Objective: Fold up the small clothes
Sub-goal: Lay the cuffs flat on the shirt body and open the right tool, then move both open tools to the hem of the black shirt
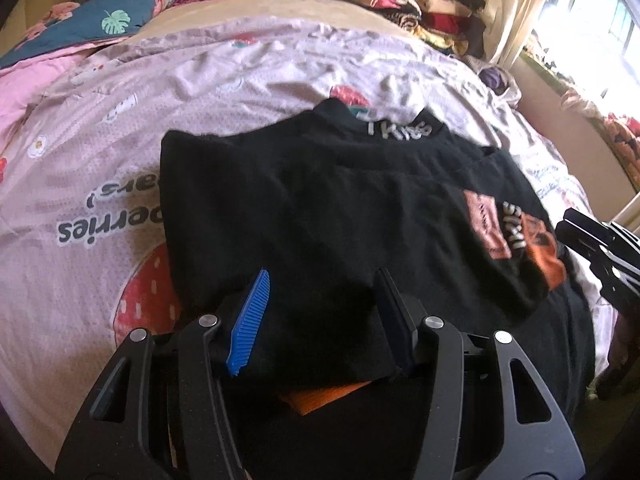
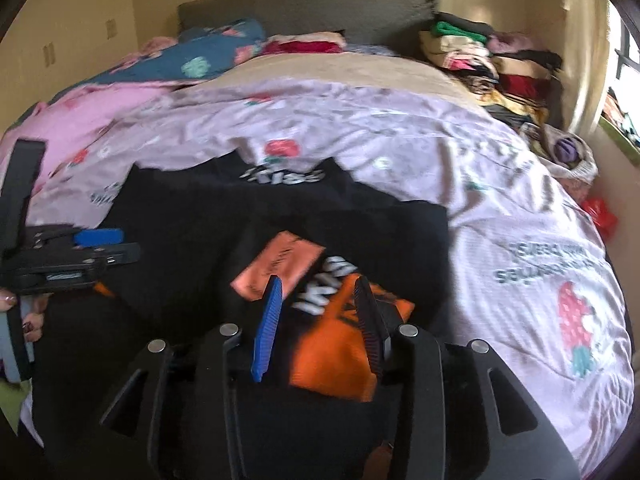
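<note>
A small black garment (image 1: pixel 320 200) with pink and orange patches and white lettering lies partly folded on the pink strawberry bedspread (image 1: pixel 120 160). It also shows in the right wrist view (image 2: pixel 240 224). My left gripper (image 1: pixel 322 280) is open, its fingers spread over the garment's near left part. My right gripper (image 2: pixel 318 284) is open above the orange patch (image 2: pixel 332 352) at the garment's right side. The right gripper shows at the right edge of the left wrist view (image 1: pixel 600 248), and the left gripper shows at the left of the right wrist view (image 2: pixel 100 246).
A stack of folded clothes (image 1: pixel 420 4) stands at the bed's far right corner near a curtain and window (image 1: pixel 600 20). A blue floral quilt (image 1: pixel 112 16) and pink blanket lie at the far left. A grey headboard (image 2: pixel 304 8) is behind.
</note>
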